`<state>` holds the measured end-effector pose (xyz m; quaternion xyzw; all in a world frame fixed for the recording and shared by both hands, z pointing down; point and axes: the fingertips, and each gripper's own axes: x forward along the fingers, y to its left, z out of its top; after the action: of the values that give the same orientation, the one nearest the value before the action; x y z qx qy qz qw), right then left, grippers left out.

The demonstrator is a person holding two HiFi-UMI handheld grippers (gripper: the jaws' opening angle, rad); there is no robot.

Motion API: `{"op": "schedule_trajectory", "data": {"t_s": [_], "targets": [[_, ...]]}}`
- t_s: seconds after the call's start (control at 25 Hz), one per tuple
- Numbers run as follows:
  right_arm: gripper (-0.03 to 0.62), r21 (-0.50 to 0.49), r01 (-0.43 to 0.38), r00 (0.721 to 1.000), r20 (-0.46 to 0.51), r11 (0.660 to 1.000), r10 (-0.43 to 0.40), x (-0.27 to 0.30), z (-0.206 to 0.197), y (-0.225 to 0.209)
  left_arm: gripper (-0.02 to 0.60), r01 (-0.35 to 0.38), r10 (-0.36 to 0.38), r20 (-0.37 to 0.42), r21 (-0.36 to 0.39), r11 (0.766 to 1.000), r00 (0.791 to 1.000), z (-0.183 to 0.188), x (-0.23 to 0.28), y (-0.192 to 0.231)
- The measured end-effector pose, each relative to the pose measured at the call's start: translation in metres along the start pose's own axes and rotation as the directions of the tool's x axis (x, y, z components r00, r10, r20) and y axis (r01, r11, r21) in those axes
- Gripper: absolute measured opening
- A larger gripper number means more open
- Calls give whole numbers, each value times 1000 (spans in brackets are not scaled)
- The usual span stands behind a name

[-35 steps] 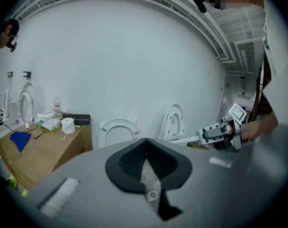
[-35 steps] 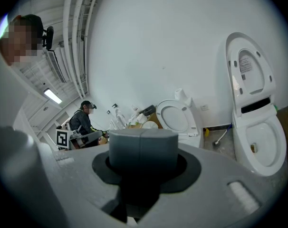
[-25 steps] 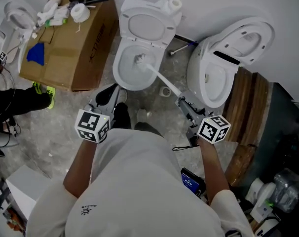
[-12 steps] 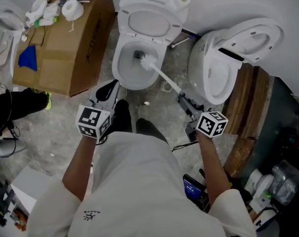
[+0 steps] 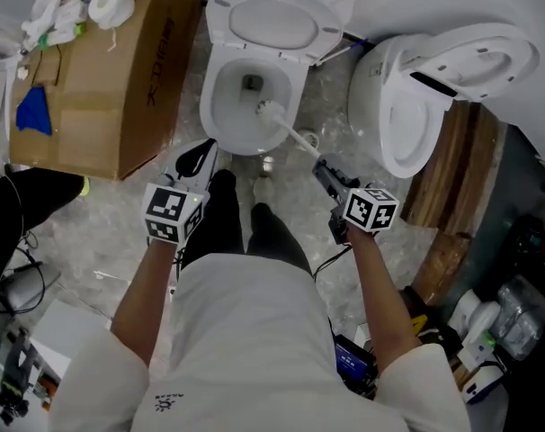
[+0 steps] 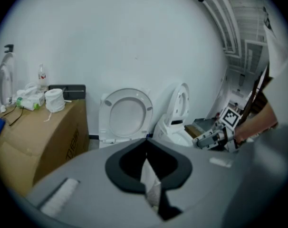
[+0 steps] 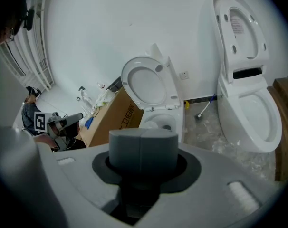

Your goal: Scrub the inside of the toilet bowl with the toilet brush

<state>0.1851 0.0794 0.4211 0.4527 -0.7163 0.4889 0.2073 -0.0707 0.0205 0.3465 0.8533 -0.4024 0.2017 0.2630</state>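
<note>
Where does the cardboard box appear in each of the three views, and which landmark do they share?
Head view: cardboard box at upper left.
Left gripper view: cardboard box at the left edge, below mid-height.
Right gripper view: cardboard box left of centre.
Shared landmark: the raised toilet lid, just right of the box in every view.

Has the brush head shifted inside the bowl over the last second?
Yes. It sat over the drain hole; now the brush head lies off it, toward the near right wall of the bowl.
</note>
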Motion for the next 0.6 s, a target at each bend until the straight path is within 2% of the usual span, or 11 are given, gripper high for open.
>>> {"op": "schedule_trajectory", "data": {"t_s": [0.6], "targets": [[150,134,101,989,-116,986,-86,102,-64,-32,-11,30,-33,-120,-28,999,992,-60,64,29]]}}
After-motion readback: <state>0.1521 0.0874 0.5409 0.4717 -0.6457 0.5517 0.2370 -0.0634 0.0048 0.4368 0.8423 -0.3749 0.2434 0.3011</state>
